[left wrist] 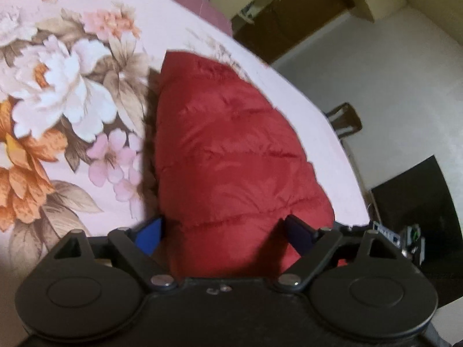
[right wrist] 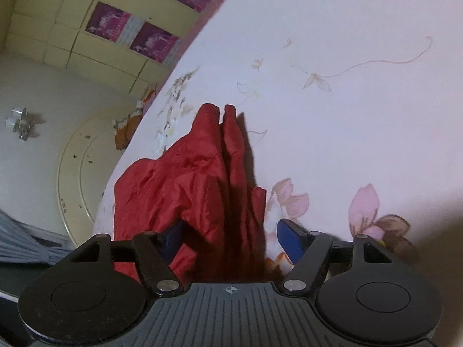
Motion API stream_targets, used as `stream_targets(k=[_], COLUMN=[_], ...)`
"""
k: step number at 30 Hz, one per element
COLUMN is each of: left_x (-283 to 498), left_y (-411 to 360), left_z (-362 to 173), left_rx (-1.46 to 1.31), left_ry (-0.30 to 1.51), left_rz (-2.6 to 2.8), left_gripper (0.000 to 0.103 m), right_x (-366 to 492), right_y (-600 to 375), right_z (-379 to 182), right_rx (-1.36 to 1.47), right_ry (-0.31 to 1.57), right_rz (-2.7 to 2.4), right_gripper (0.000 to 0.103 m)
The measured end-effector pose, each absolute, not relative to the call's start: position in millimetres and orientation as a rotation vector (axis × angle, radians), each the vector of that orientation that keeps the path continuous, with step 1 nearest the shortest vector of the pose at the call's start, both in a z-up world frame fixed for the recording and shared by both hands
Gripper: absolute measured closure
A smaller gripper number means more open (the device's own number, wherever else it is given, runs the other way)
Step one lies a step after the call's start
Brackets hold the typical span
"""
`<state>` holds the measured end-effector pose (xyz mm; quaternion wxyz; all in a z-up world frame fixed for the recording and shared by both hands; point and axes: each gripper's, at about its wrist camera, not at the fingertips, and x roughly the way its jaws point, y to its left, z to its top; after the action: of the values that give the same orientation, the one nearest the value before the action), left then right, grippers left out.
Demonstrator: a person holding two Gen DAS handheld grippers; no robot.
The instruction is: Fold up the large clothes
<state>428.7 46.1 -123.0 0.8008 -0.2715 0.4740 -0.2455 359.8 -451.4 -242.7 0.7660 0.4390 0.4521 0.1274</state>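
A red quilted puffer jacket (left wrist: 231,156) lies on a pink floral bedsheet (left wrist: 72,86), near the bed's right edge. My left gripper (left wrist: 224,232) is open, its blue pads on either side of the jacket's near end, not closed on it. In the right wrist view the jacket (right wrist: 202,179) is bunched in wrinkled folds with a sleeve (right wrist: 231,133) stretching away. My right gripper (right wrist: 231,240) is open, straddling the near edge of the red fabric on the sheet (right wrist: 347,101).
The bed edge curves close to the jacket in both views. Beyond it is pale floor (left wrist: 390,72), a wooden stool (left wrist: 345,118), a dark box (left wrist: 416,199) and shelving (left wrist: 289,5). A yellow wardrobe with purple panels (right wrist: 121,23) stands left.
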Motion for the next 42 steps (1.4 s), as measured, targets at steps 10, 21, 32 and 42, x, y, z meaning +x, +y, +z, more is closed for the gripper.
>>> stream_targets(k=[10,21,32,42], left_x=[431.0,412.4,396.7,394.9], left_y=[30.7,20.0,55.7,166.2], left_z=[-132.8,-97.3,-46.1,-21.8], left_rx=[-0.572,-0.446,-0.414,-0.428], left_ry=[1.006,0.916,0.796,0.751], left_rz=[-0.522,-0.497,-0.537,-0.513], left_gripper=[0.023,0.046,0.047,0.047], right_x=[374.2,349.1,326.2,338.3], right_y=[-438.5,-435.1,-392.2,-272.4], right_z=[-242.9,-227.4,-165.3,-129.0], right_rx=[0.848,0.850,0.763,0.686], right_ry=[1.020,0.898,0.793,0.770], right_rz=[0.353,0.398,0.443,0.488], right_gripper=[0.056,0.084,0.085,0.085])
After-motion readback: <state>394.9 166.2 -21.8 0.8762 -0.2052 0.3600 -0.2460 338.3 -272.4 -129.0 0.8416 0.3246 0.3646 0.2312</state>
